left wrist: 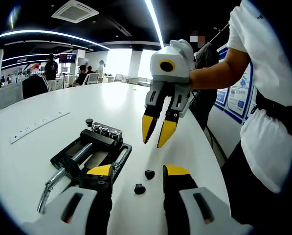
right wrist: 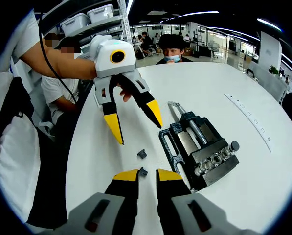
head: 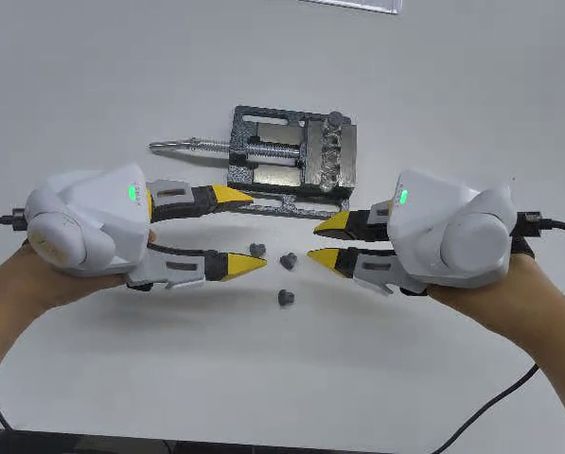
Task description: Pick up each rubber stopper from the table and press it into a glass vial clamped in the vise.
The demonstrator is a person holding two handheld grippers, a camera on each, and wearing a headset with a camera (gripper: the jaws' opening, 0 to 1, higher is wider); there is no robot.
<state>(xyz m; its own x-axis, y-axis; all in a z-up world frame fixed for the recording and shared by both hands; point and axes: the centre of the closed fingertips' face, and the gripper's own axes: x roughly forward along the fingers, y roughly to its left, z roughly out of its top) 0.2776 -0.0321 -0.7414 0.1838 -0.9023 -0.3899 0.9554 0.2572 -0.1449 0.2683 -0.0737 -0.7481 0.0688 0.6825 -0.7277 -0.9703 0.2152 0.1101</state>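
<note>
Bare table (head: 168,378) rings the stoppers (head: 288,260) (vise (head: 291,151) just behind).

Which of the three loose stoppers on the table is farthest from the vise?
The lone rubber stopper nearest the person; the other two stoppers lie side by side, closer to the vise.

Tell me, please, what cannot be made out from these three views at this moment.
Head view: which way up the three loose stoppers lie, being too small.
Right gripper view: the shape of the near stopper, half covered by a jaw of the right gripper.
Head view: whether the glass vials in the vise hold anything, through glare and small size.
</note>
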